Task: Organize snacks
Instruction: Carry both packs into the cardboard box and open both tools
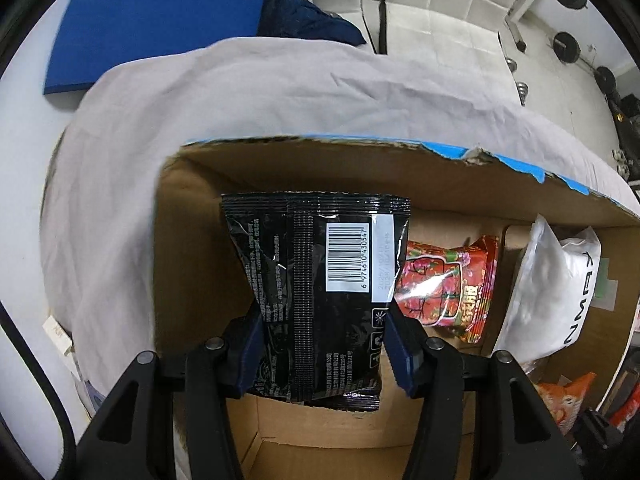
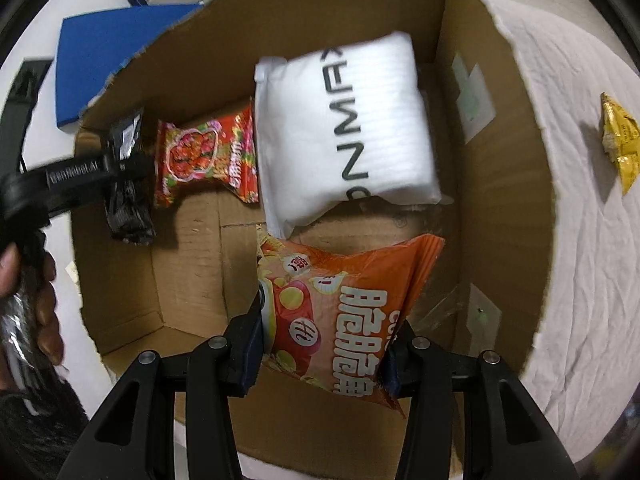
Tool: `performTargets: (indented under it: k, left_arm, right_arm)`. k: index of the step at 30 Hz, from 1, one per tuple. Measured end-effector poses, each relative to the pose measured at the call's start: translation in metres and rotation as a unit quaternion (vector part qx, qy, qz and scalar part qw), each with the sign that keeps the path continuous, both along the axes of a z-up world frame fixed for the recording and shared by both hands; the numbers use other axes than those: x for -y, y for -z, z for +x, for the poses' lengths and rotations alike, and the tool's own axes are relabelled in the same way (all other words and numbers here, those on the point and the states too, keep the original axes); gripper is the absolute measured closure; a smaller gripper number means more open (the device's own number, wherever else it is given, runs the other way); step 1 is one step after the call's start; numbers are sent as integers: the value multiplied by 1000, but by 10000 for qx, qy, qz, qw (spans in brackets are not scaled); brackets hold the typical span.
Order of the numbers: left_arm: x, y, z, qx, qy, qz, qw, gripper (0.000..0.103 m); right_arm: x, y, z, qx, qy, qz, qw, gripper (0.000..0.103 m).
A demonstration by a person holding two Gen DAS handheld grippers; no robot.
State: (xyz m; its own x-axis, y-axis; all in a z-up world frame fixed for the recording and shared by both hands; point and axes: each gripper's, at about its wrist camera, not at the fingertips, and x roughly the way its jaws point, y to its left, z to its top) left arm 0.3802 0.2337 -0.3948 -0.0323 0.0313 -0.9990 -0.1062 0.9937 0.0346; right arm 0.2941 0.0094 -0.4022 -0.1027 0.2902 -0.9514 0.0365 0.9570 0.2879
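I'm clamping a black foil snack packet (image 1: pixel 320 292) in the left gripper (image 1: pixel 322 354) and an orange crinkly chip bag (image 2: pixel 344 312) in the right gripper (image 2: pixel 324 354), both over the brown cardboard box (image 2: pixel 504 184). Beyond the jaws, a red packet (image 2: pixel 208 156) and a white pouch (image 2: pixel 340 128) are lying inside; a yellow wrapper (image 2: pixel 618 144) is waiting outside.

A cardboard box (image 2: pixel 500 168) stands on a cloth-covered table (image 2: pixel 592 240), and a small packet (image 2: pixel 618 142) lies on the cloth outside the box, to its right. Inside, a large pouch (image 2: pixel 344 120) rests against the far wall with a flowered snack bag (image 2: pixel 208 156) just to its left. The left gripper (image 1: pixel 324 344) holds a dark packet (image 1: pixel 320 280) over the box's left end, and the right gripper (image 2: pixel 324 344) holds a chip bag (image 2: pixel 344 312) over the near side, in front of the pouch.
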Motion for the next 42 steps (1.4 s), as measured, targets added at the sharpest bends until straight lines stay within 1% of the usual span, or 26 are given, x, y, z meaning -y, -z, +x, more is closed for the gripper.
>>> performTargets:
  k: [4,5,8,11,14,16,17,18,19,20,21,22,24,27,31,33,36,40,42]
  left_arm:
    - [3,7,6,-177,18,-78,9998,50]
    - [2,8,7,-202,-14,-108,9997,50]
    - [2,9,6,-251,-23,-59,9997,49]
    - [1,5,5,-232,-33,-81,9997,49]
    - [-2,-8,1,-113,-123,-164,9997,49]
    - [-2,-18,-2,-16,-141,-207,9997,49]
    - [-1,-25,-6,56,-133,-205,9997,49]
    - [-1,-30,-8,120,-110,-182,9997,48]
    - [0,-36,-13,192,-75,-162,9997,38]
    - [1,-43,-19,275,-44,-140,9995,24]
    - [2,-48,-26,365,-61,-104,9993,18]
    - [2,-54,-35,511,-112,-111,9986,9]
    - [2,-60,-50,614,-153,-165,9979,8]
    - [5,-64,-75,641,-147,-285,9974,8]
    - [15,-76,-104,898,-47,-101,9959,8]
    - [15,-89,-123,1064,-62,-65,9943,8]
    - [18,-104,-142,1255,-153,-125,9919,8]
    - [26,-135,-170,1563,-193,-52,9875,8]
    - [28,-151,-183,1712,-223,-27,9850,8]
  right_arm:
    - [-6,13,0,-98,-87,-93,9999,51]
    - [-7,15,1,-103,-104,-145,9998,48]
    - [-8,14,1,-76,-188,-279,9994,29]
    - [-13,10,0,-35,-241,-290,9993,26]
    - [-16,1,1,39,-297,-294,9991,19]
    - [-20,-5,-1,117,-308,-303,9990,11]
    - [-22,-9,-1,157,-316,-343,9988,2]
    - [-24,-12,-1,217,-312,-370,9986,0]
    - [-24,-15,-2,260,-308,-387,9984,0]
    - [-23,-18,-3,289,-299,-414,9983,0]
    - [-21,-22,-4,317,-287,-435,9981,0]
    - [-20,-24,-4,339,-288,-448,9980,0]
    - [-19,-31,-6,416,-297,-526,9973,0]
    - [-15,-43,-12,612,-361,-719,9949,0]
    - [-7,-62,-25,876,-427,-863,9915,0]
    - [-3,-74,-32,998,-459,-907,9898,0]
    - [4,-92,-49,1157,-482,-875,9882,0]
    - [10,-124,-71,1491,-504,-874,9837,0]
    - [13,-140,-81,1584,-486,-827,9827,0]
